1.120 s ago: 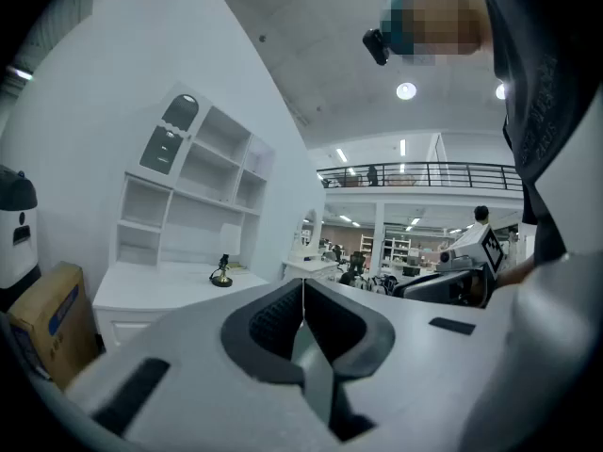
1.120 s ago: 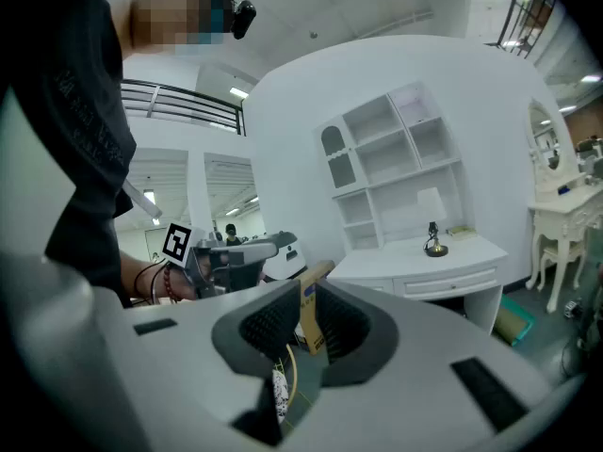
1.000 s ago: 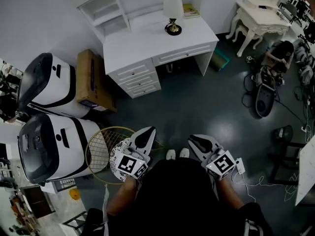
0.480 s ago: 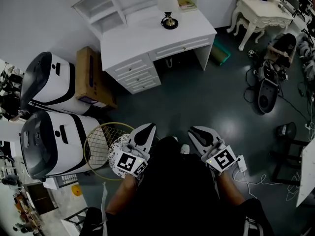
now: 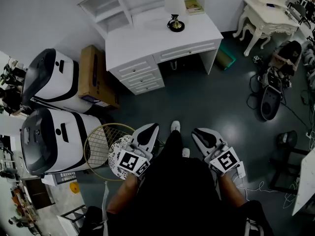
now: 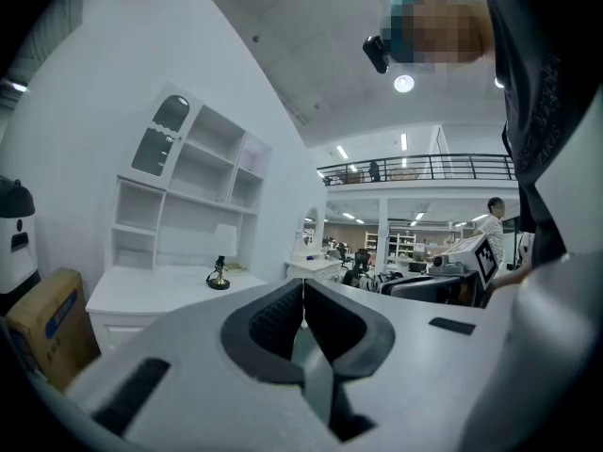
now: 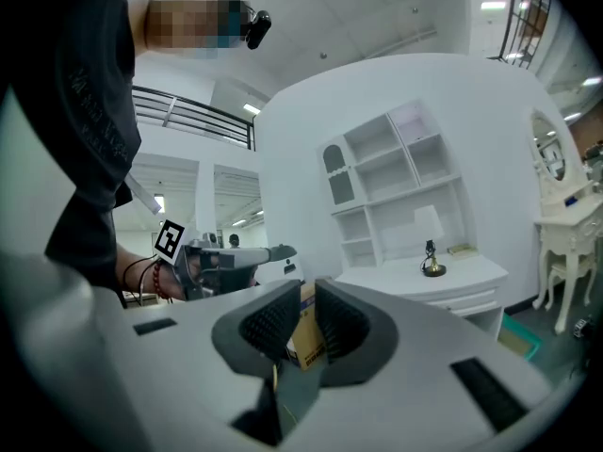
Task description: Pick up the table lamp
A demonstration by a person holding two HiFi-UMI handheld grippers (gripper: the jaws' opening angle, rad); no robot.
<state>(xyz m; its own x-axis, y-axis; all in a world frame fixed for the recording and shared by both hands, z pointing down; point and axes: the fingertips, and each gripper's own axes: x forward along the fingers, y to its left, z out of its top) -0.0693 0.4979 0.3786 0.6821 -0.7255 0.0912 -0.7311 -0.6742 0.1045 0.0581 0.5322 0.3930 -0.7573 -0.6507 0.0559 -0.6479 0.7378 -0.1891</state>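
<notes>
The table lamp stands at the worktop's back edge, beyond your reach, so your left tool is clenched empty and your right tool slightly parted.

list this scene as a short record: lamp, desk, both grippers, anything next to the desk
table lamp: upright on the white desk, near its back edge, untouched
left gripper: jaws together, holding nothing, close to the person's body
right gripper: jaws slightly apart, empty
way to lamp: bare floor between both grippers and the desk
next to desk: cardboard box by the drawer end
</notes>
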